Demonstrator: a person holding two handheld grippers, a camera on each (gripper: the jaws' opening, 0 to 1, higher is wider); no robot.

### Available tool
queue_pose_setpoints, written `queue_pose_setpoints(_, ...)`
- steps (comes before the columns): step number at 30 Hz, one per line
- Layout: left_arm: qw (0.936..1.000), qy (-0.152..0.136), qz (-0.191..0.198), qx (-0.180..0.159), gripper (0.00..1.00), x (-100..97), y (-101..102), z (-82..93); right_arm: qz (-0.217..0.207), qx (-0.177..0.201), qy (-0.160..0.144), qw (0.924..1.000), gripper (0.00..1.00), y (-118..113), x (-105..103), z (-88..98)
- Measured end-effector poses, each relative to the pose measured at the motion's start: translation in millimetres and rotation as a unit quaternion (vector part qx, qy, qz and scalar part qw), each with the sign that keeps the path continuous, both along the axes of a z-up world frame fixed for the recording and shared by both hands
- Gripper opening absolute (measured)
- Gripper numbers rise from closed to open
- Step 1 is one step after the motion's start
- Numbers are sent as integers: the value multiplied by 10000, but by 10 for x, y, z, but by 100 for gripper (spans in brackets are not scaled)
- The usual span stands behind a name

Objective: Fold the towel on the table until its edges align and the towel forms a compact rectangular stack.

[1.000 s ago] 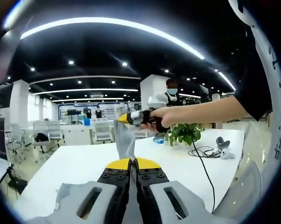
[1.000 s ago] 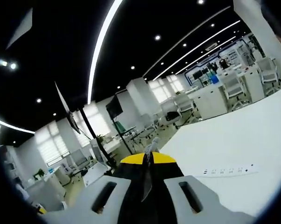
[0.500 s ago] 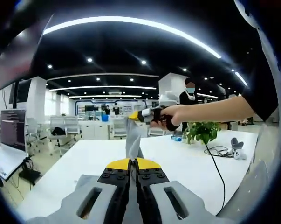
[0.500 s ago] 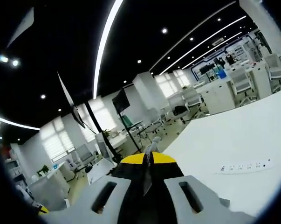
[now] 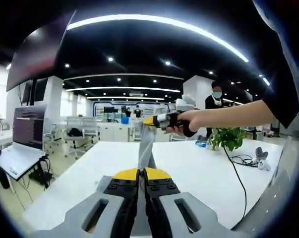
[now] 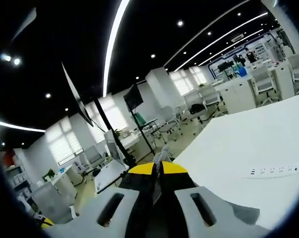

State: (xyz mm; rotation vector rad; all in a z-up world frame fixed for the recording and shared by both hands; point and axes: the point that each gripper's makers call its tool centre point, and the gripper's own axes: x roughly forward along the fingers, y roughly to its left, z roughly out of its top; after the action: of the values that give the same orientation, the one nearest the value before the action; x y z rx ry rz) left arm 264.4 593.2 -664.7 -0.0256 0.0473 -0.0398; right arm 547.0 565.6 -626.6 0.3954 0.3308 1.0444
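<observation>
Both grippers are up in the air with the towel (image 5: 146, 148) stretched between them, a grey strip running from the centre of the left gripper view down to the left gripper (image 5: 141, 173) at the bottom, whose jaws are pressed together on the cloth. Just above centre, the right gripper (image 5: 154, 120) pinches the towel's far end, a hand (image 5: 186, 122) wrapped round its handle. In the right gripper view the jaws are closed too, a small tuft of grey fabric poking out beyond the yellow tips at lower centre. The white table (image 5: 189, 166) lies below, the towel lifted clear of most of it. This looks like the lift-and-spread stage before a fold. Next up, I'd say: lower both ends together and lay one edge over the other squarely.
</observation>
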Motion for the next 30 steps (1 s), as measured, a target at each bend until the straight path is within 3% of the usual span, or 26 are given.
queue_pose_setpoints(11, 9990, 189, 317, -262, 3, -19, 263, -248, 150, -255, 114, 9995, 1, 366, 38, -295)
queue_pose_setpoints(13, 9972, 236, 467, -528, 3, -7, 349, -353, 145, -352, 105, 9992, 1, 462, 73, -398)
queue_pose_setpoints(20, 9928, 469, 862, -688, 3, -8, 557, -635, 179, -651, 31, 9977, 1, 740, 72, -718)
queue_pose_setpoints(30, 9803, 945, 1421, -991, 3, -15, 917, -1197, 290, -1124, 5, 9932, 1, 1160, 65, -1246)
